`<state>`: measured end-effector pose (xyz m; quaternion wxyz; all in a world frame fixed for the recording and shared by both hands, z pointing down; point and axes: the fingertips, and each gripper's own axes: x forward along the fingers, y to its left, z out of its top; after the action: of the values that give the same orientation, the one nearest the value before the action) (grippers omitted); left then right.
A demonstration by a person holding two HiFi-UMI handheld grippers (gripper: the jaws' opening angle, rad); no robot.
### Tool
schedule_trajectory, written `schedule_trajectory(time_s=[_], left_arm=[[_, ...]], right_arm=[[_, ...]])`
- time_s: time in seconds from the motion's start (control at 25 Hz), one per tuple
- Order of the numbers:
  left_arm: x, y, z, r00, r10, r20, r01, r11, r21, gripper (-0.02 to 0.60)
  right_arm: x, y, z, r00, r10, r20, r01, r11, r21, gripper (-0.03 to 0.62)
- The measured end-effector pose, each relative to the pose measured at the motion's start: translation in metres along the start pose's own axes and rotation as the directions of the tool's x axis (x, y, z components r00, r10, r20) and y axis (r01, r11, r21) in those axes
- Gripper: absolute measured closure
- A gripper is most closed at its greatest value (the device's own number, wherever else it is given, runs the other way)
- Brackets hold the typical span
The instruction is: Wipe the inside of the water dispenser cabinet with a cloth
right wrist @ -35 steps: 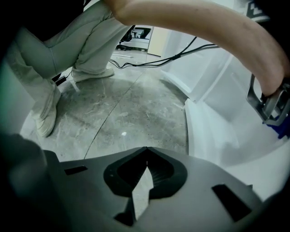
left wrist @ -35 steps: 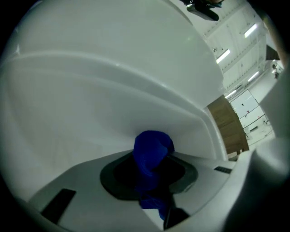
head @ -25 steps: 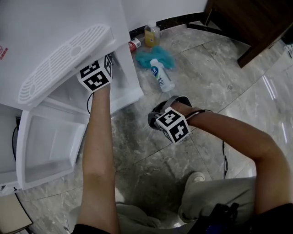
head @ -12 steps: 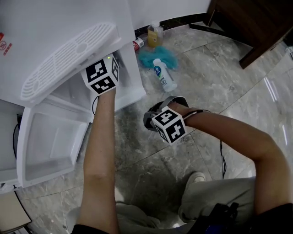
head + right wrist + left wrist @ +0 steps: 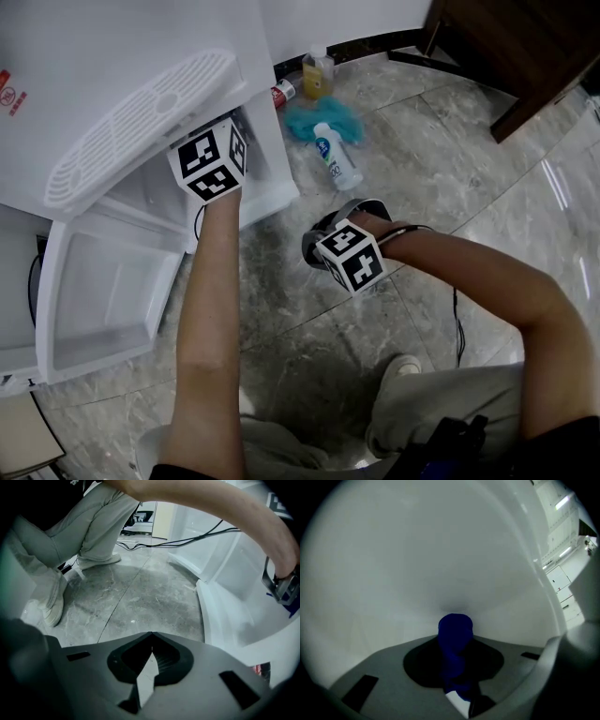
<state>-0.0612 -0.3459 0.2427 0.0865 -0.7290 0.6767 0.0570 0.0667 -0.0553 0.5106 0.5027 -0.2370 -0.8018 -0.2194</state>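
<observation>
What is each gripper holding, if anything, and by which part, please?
The left gripper is shut on a dark blue cloth, gripped along its bunched length, one end poking past the jaws. The right gripper is shut and empty.

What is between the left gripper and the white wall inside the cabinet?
A blue cloth; the left gripper has just closed its jaws further on it, and it reaches the cabinet wall. Seen in the left gripper view.

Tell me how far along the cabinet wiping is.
Done: the cabinet door lies open and the left gripper is clamped on the blue cloth. In hand: that cloth looks pressed to the white inner wall. Left: how much is wiped can't be told; the right gripper hangs shut and empty.
</observation>
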Motion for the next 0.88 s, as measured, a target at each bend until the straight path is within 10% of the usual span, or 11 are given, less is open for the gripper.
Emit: schedule_trajectory(time_s=[0.6, 0.88], left_arm=[[0.02, 0.011, 0.003, 0.999, 0.021, -0.037, -0.022, 1.0, -0.009, 0.489], [0.0, -0.009, 0.0, 0.966, -0.216, -0.145, 0.213, 0.976, -0.034, 0.488]], right_arm=[[-0.001, 0.01, -0.019, 0.999, 0.044, -0.001, -0.044, 0.992, 0.116, 0.597], [-0.008, -0.015, -0.013, 1.0, 0.02, -0.016, -0.017, 0.986, 0.163, 0.597]])
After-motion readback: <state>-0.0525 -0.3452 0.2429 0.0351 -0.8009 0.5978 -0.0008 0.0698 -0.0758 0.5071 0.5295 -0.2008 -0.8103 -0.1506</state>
